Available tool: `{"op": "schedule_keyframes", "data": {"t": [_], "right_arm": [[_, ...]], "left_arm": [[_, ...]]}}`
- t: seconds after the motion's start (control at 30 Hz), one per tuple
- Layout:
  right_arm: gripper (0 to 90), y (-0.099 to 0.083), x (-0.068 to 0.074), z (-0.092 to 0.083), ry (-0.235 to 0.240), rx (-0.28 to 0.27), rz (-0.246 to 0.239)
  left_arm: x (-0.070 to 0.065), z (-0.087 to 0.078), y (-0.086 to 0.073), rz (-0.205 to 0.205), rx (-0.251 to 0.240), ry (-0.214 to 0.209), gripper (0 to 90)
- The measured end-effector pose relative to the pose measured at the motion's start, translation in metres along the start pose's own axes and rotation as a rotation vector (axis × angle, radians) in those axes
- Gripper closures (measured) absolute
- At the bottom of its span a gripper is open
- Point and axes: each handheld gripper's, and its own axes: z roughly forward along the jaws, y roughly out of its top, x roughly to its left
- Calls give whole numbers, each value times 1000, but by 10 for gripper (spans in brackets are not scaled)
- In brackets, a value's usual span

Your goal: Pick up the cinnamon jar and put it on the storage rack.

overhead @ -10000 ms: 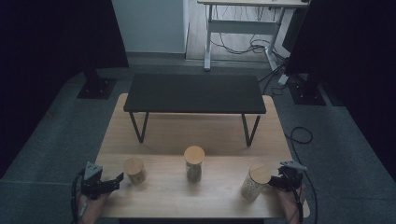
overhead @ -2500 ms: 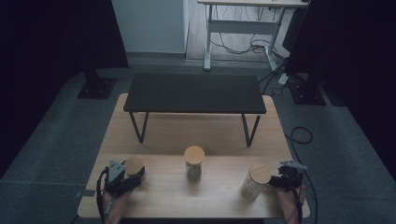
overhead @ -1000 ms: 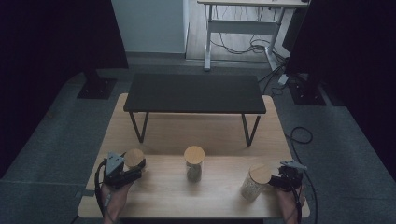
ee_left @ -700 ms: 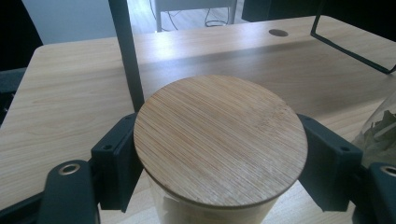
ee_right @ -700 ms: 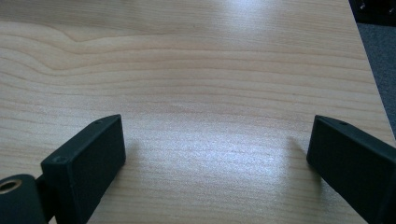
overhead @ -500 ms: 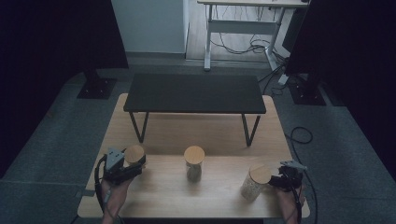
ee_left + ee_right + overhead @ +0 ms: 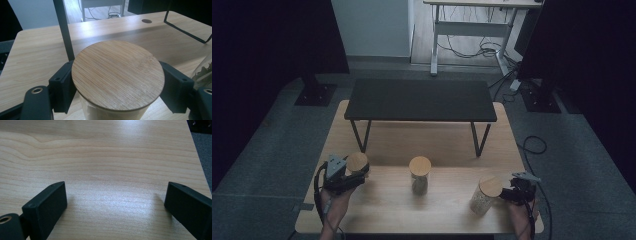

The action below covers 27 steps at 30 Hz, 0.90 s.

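Observation:
Three glass jars with round bamboo lids stand in a row along the near half of a light wooden table (image 7: 377, 135). My left gripper (image 7: 346, 172) is shut on the left jar (image 7: 357, 162). In the left gripper view its black pads (image 7: 62, 86) press on both sides just under the lid (image 7: 117, 75). The middle jar (image 7: 419, 175) stands alone. The right jar (image 7: 486, 195) stands just left of my right gripper (image 7: 511, 194). In the right gripper view that gripper (image 7: 116, 203) is open over bare wood (image 7: 100, 157), with nothing between its fingers.
A low black bench (image 7: 419, 100) on thin metal legs stands across the far half of the table; one leg (image 7: 63, 30) rises just behind the held jar. The middle jar's glass (image 7: 203, 72) shows at the right edge of the left gripper view. Dark carpet surrounds the table.
My left gripper came in from the left and closed on the left jar; over the last second gripper and jar have shifted slightly up in the picture. The right gripper has stayed put.

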Motion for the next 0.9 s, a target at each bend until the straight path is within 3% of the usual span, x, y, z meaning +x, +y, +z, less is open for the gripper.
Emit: {"op": "schedule_keyframes", "data": {"t": [0.9], "right_arm": [[37,0,0,0,0,0,0]], "left_arm": [[-1,2,22,7,-14,-15,241]]}}
